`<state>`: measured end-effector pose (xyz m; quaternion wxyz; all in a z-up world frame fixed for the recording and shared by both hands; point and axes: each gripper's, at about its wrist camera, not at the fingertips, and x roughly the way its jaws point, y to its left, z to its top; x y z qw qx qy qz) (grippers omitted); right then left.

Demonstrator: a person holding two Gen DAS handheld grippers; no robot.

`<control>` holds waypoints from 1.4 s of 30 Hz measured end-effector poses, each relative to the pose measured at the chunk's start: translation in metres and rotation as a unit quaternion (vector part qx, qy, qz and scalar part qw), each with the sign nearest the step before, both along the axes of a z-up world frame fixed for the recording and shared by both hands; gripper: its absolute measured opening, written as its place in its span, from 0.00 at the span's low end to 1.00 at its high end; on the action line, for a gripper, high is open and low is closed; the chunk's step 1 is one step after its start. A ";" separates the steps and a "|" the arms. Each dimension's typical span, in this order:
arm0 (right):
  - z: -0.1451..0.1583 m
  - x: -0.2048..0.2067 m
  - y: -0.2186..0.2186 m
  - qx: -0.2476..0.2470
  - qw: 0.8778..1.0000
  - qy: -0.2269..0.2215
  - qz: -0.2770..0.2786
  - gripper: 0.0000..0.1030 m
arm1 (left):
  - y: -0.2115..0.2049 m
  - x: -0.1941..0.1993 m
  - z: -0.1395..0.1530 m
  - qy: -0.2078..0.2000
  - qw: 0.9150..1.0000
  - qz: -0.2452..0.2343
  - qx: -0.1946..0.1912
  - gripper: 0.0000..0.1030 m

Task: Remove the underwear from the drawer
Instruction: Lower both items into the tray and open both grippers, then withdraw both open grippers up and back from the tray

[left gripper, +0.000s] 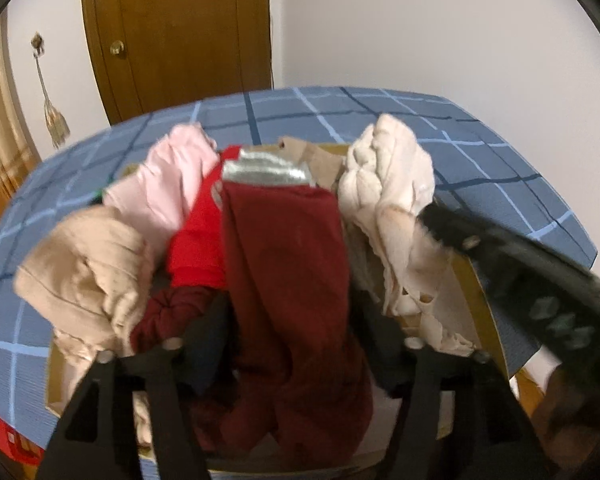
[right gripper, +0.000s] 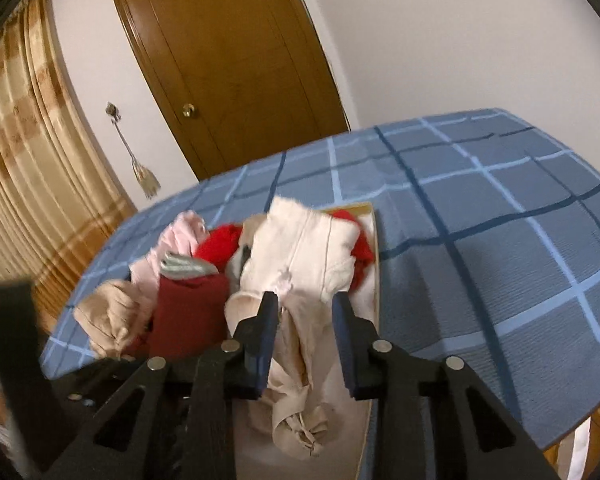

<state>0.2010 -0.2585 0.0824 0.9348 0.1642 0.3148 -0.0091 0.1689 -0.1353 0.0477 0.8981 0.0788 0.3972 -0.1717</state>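
Blue checked bedcover (right gripper: 480, 240) under a shallow wooden drawer (right gripper: 370, 216); brown door (right gripper: 228, 80), white wall, gold curtain (right gripper: 24, 160) behind. Dark red underwear (left gripper: 288, 280) hangs lengthwise between the left gripper (left gripper: 290, 344) fingers, grey waistband farthest; grip cannot be confirmed. Right gripper (right gripper: 306, 340) parted astride cream underwear (right gripper: 300, 280), long axis running away.

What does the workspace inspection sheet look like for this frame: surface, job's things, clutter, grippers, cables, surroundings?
Surface: blue checked bedspread.
Job's things: shallow wooden drawer heaped with garments; dark red underwear, cream underwear.
Clutter: pink garment, beige garment, bright red garment.
Grippers: left hand-held gripper astride the dark red piece; right hand-held gripper open around the cream piece.
Cables: nothing seen.
Surroundings: brown wooden door, gold curtain.
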 end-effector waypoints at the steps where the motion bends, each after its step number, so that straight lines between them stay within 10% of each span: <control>1: -0.002 0.001 0.000 -0.001 1.000 0.002 0.001 0.30 | 0.000 -0.003 0.003 -0.007 1.000 -0.002 0.001 0.72; 10: -0.011 0.008 0.016 0.007 0.999 0.027 0.035 0.30 | 0.009 -0.012 0.015 -0.018 1.000 -0.001 -0.003 0.75; 17: 0.001 -0.015 0.012 0.030 0.999 -0.007 0.024 0.30 | 0.015 -0.025 0.030 -0.070 0.997 0.023 0.012 0.95; 22: 0.006 -0.026 0.013 0.044 0.999 -0.020 0.017 0.31 | 0.028 -0.014 0.026 -0.045 0.998 0.040 -0.006 0.95; 26: 0.005 -0.033 0.018 0.056 0.998 -0.030 0.013 0.55 | 0.031 -0.014 0.019 -0.036 0.999 0.040 -0.003 0.95; 42: 0.002 -0.038 0.030 0.053 0.998 -0.034 0.020 0.55 | 0.043 -0.012 0.009 -0.025 0.998 0.053 -0.005 0.98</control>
